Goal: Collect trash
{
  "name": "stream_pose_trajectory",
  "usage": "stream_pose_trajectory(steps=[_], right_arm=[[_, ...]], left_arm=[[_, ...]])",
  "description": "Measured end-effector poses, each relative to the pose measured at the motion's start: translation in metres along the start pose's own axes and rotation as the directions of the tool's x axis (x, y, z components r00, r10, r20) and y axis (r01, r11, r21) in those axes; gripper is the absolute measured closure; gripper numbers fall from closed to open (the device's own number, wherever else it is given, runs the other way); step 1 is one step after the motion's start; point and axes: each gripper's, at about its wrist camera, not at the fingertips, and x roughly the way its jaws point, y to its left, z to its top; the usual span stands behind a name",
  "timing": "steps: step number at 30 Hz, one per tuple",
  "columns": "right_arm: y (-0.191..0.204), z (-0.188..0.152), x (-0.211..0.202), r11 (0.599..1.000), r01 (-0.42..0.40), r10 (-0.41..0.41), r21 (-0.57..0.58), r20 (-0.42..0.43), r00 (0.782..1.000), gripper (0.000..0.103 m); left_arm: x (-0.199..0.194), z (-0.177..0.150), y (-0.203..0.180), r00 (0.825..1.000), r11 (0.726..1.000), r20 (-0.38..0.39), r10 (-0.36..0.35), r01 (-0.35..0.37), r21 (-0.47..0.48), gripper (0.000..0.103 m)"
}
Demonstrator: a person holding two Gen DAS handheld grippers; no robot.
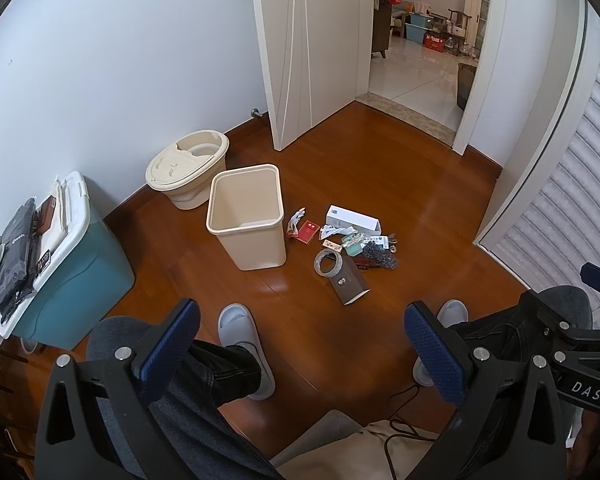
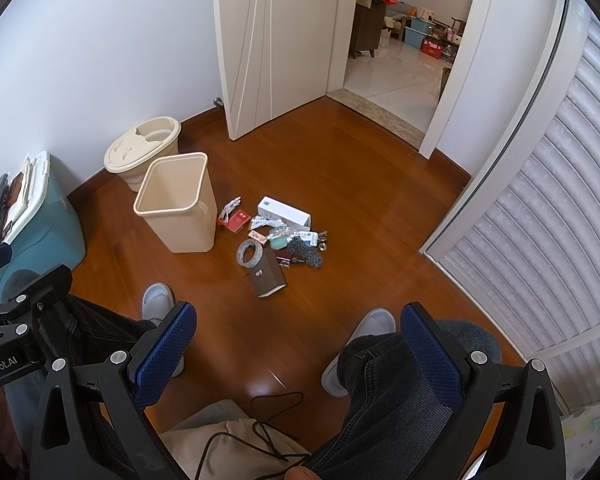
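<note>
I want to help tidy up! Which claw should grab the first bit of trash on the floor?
Probably the right claw. It is open, and the trash pile lies almost straight ahead of it. From the left claw, also open, the pile sits off to the right, beyond the bin.

I see the waste bin [image 1: 246, 216] standing left of the trash pile [image 1: 348, 240], with the lidded bucket [image 1: 186, 168] behind it.

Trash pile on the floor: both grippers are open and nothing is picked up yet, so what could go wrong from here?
1. The trash pile is tightly overlapped; closing on the tape roll may drag its neighbours.
2. Flat pieces like the red card could slip from the fingers.
3. The beige bin stands empty and looks light; a bump might tip it.
</note>
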Motion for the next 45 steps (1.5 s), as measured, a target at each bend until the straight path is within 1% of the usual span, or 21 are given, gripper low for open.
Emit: stream_pose_trajectory(steps=[12,16,18,21,23,25,28,29,30,31,32,33,34,35,36,37,40,42,43,44,45], right_arm=[[-0.002,-0.002,0.005,1.0,0.011,-0.01,0.014,-0.002,1.0,0.0],[-0.009,0.005,0.009,1.0,0.019,-0.02,0.02,0.007,1.0,0.0],[-0.013,0.012,0.01,0.999,0.035,-0.035,0.025,0.016,0.999,0.0],[-0.019,0.026,0.011,0.999,0.029,-0.029,0.026,0.024,0.999,0.0],[-0.022,0.038,0.017,1.0,0.013,-0.013,0.013,0.031,0.999,0.0],[-0.023,0.053,0.031,1.0,-0.015,0.015,-0.013,0.024,1.0,0.0],[-0.026,0.081,0.08,0.997,-0.057,0.057,-0.061,-0.002,0.998,0.0],[-0.027,0.089,0.1,0.995,-0.077,0.077,-0.07,-0.014,0.997,0.0],[-0.028,0.095,0.114,0.993,-0.095,0.093,-0.072,-0.032,0.995,0.0],[-0.031,0.104,0.145,0.988,-0.14,0.134,-0.07,-0.08,0.988,0.0],[-0.031,0.109,0.164,0.982,-0.178,0.171,-0.066,-0.103,0.98,0.0],[-0.032,0.115,0.19,0.973,-0.219,0.209,-0.068,-0.131,0.969,0.0],[-0.031,0.119,0.211,0.97,-0.232,0.218,-0.069,-0.167,0.962,0.0],[-0.031,0.123,0.24,0.967,-0.245,0.227,-0.063,-0.22,0.949,0.0],[-0.031,0.126,0.266,0.961,-0.27,0.247,-0.056,-0.263,0.933,0.0],[-0.029,0.129,0.296,0.952,-0.297,0.265,-0.07,-0.293,0.919,0.0],[-0.026,0.131,0.365,0.948,-0.269,0.202,-0.168,-0.336,0.92,0.0],[-0.03,0.125,0.42,0.936,-0.274,0.187,-0.221,-0.347,0.919,0.0],[-0.031,0.12,0.441,0.932,-0.288,0.195,-0.222,-0.363,0.911,0.0],[-0.03,0.11,0.472,0.923,-0.328,0.23,-0.201,-0.394,0.89,0.0],[-0.029,0.097,0.499,0.914,-0.371,0.273,-0.167,-0.425,0.863,0.0]], left_arm=[[0.005,0.004,0.003,1.0,1.0,-0.01,-0.006,0.006,-0.021,0.0],[0.008,0.006,0.008,1.0,0.999,-0.011,-0.006,0.006,-0.035,0.0],[0.01,0.009,0.013,1.0,0.999,-0.009,-0.01,0.01,-0.042,0.0],[0.014,0.014,0.016,1.0,0.999,0.001,-0.015,0.015,-0.051,0.0],[0.02,0.021,0.017,1.0,0.999,0.017,-0.002,0.003,-0.046,0.0],[0.036,0.03,0.016,0.999,0.999,0.02,0.037,-0.036,-0.037,0.0],[0.075,0.042,0.01,0.998,0.997,0.018,0.066,-0.066,-0.029,0.0],[0.097,0.047,0.006,0.996,0.996,0.011,0.091,-0.09,-0.018,0.0],[0.112,0.049,0.006,0.995,0.995,0.007,0.098,-0.098,-0.01,0.0],[0.137,0.051,0.003,0.995,0.995,-0.004,0.103,-0.103,0.0,0.0],[0.153,0.052,0.003,0.994,0.994,-0.017,0.107,-0.107,0.004,0.0],[0.187,0.054,-0.001,0.992,0.994,-0.051,0.113,-0.112,0.009,0.0],[0.206,0.053,-0.001,0.991,0.994,-0.072,0.111,-0.111,0.011,0.0],[0.239,0.053,-0.004,0.988,0.994,-0.111,0.111,-0.11,0.011,0.0],[0.26,0.052,-0.006,0.985,0.994,-0.135,0.111,-0.111,0.01,0.0],[0.29,0.05,-0.008,0.98,0.994,-0.165,0.109,-0.109,0.004,0.0],[0.363,0.041,-0.013,0.969,0.995,-0.23,0.09,-0.097,-0.02,0.0],[0.405,0.031,-0.015,0.96,0.995,-0.27,0.077,-0.092,-0.041,0.0],[0.417,0.025,-0.015,0.957,0.994,-0.28,0.08,-0.097,-0.047,0.0],[0.426,0.021,-0.015,0.954,0.993,-0.287,0.085,-0.105,-0.054,0.0],[0.436,0.017,-0.012,0.952,0.991,-0.291,0.093,-0.117,-0.066,0.0]])
